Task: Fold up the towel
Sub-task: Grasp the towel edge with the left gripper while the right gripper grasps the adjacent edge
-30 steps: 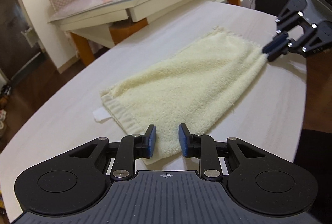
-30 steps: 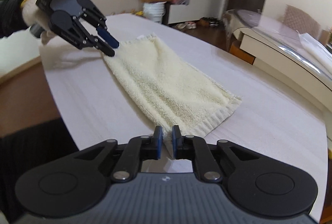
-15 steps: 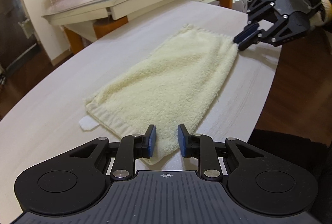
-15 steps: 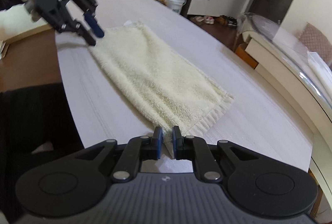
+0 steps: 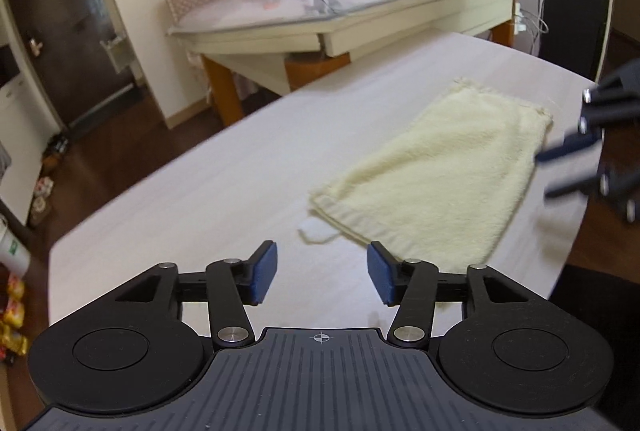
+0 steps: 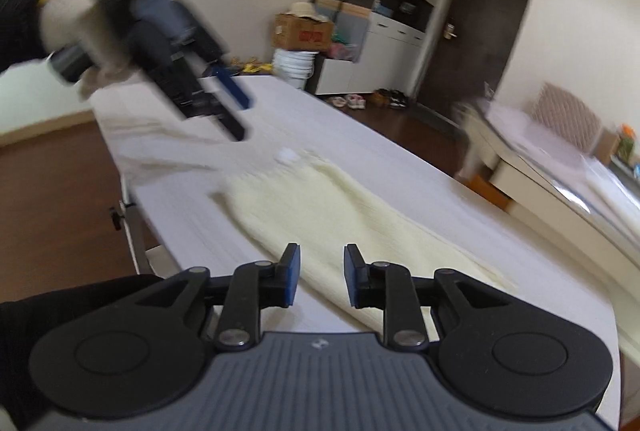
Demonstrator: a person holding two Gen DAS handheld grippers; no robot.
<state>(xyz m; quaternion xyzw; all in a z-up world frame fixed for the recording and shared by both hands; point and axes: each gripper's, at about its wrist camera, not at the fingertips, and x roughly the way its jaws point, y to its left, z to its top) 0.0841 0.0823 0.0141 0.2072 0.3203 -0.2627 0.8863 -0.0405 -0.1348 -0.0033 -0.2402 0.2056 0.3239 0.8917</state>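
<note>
A cream terry towel (image 5: 436, 175) lies flat on the white table (image 5: 224, 191), folded into a long narrow strip with a small white label at one corner. It also shows in the right wrist view (image 6: 360, 223). My left gripper (image 5: 322, 277) is open and empty, lifted above the table to the left of the towel's near end. My right gripper (image 6: 318, 277) is open and empty, just above the towel's other end. In the left wrist view the right gripper (image 5: 560, 171) is blurred at the right edge. In the right wrist view the left gripper (image 6: 236, 115) hangs in the air.
A glass-topped side table (image 5: 344, 11) with clutter stands beyond the white table. A cardboard box (image 6: 302, 33), white buckets (image 6: 294, 65) and a cabinet stand on the floor at the far end. The table's front edge (image 6: 156, 227) is near the towel.
Both grippers have opened and let go of the towel's corners. Both have lifted away from the towel, the left one moving off to the left. The towel now lies loose on the table.
</note>
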